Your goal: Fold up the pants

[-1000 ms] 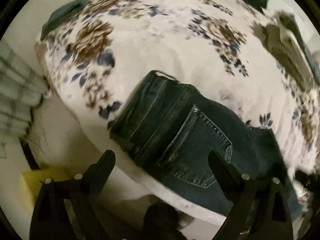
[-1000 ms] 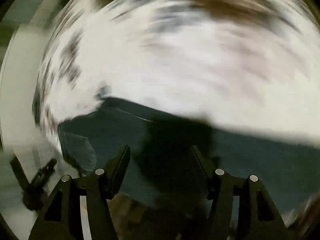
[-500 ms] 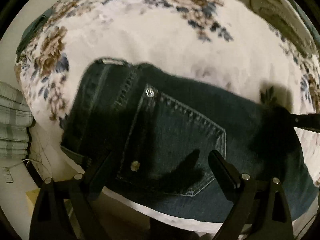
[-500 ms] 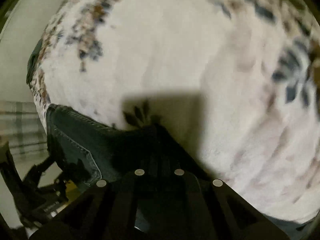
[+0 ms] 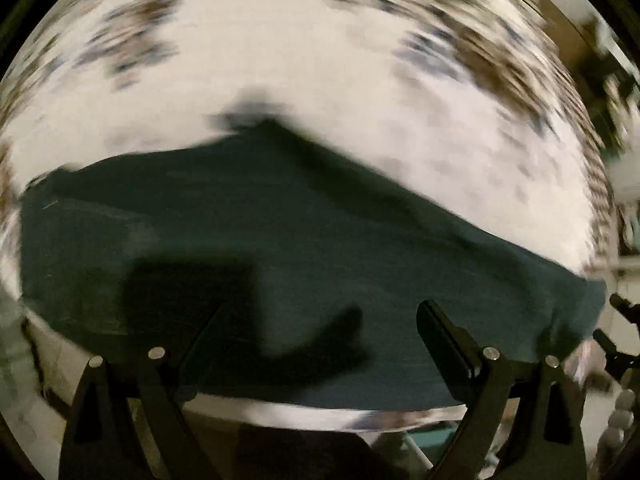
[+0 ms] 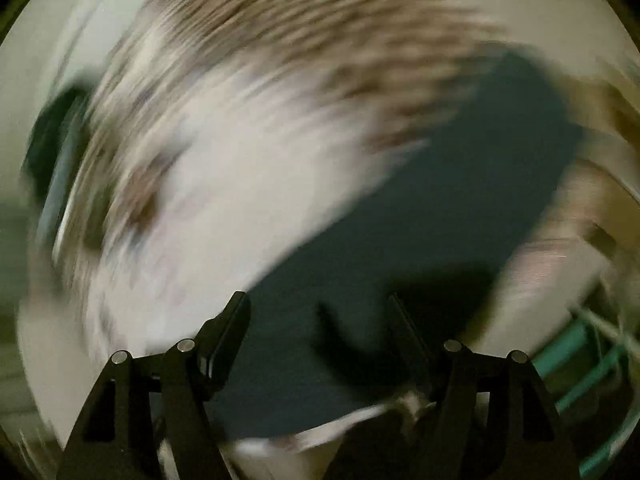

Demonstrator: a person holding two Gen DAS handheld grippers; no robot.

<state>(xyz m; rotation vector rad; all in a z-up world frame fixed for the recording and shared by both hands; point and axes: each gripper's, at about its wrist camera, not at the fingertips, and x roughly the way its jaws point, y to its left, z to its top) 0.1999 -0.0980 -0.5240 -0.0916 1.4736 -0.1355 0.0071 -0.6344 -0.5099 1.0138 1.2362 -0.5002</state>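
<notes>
Pants [image 5: 304, 240] flat on bed [image 5: 320, 72] — both hand-held grippers [image 5: 320, 344] [image 6: 320, 332] apart; a hasty grab risks bunching.

Motion blur smears the floral bedspread [image 5: 320, 60] and the pants [image 6: 460, 200], hiding seams and pockets in both views.

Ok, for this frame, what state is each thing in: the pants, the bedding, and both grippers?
dark jeans: lying flat on the bed, not held.
floral bedspread: spread under the jeans, blurred.
left gripper: jaws open, above the jeans, empty.
right gripper: jaws open, above the jeans, empty.
</notes>
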